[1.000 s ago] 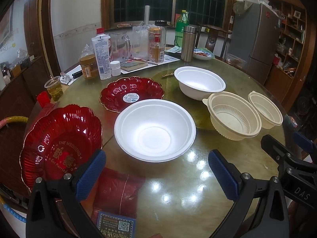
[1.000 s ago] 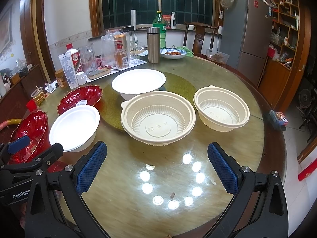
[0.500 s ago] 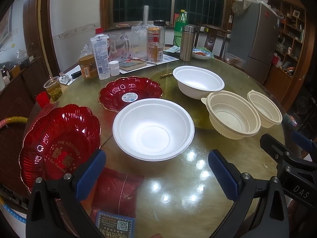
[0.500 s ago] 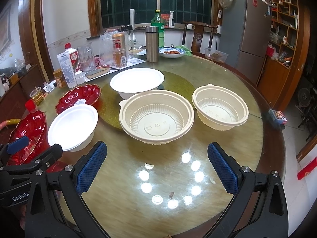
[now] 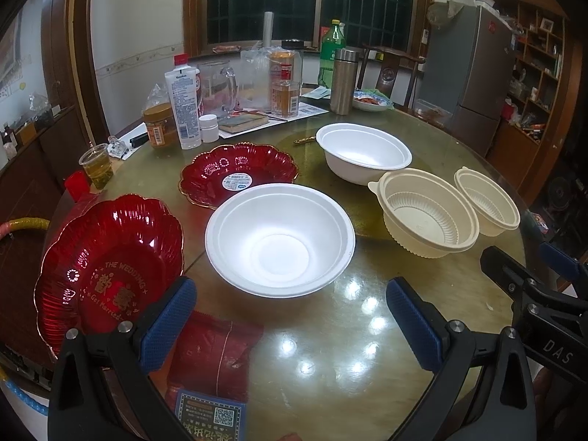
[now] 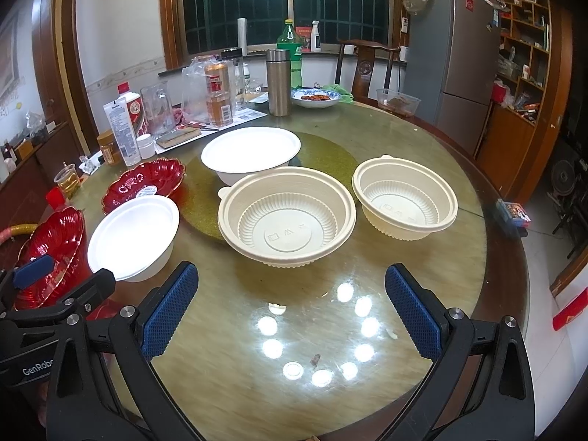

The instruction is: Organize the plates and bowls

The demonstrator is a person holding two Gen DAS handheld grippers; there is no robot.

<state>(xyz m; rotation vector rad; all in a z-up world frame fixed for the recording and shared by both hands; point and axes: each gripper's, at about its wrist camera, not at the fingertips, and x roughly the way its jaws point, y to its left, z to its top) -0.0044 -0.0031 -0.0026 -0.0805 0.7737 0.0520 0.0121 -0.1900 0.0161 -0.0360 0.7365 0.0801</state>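
Bowls and plates are sitting spread across the round table (image 6: 422,268). Left tongs (image 5: 290,325) and right tongs (image 6: 290,310) are hovering wide open, gripping nothing. Nearest are lying a white foam bowl (image 5: 279,244) and large cream bowl (image 6: 286,215); farther back, two red plates (image 5: 110,272) (image 5: 237,172), another white bowl (image 6: 251,150).

Your left gripper (image 5: 290,321) and right gripper (image 6: 290,307) look alike: black plastic frames, silver screws at the joints, blue cross-hatched pads (image 6: 169,307). White lettering marks their sides, "DAS" on the right one, "GenRobo" on the left.
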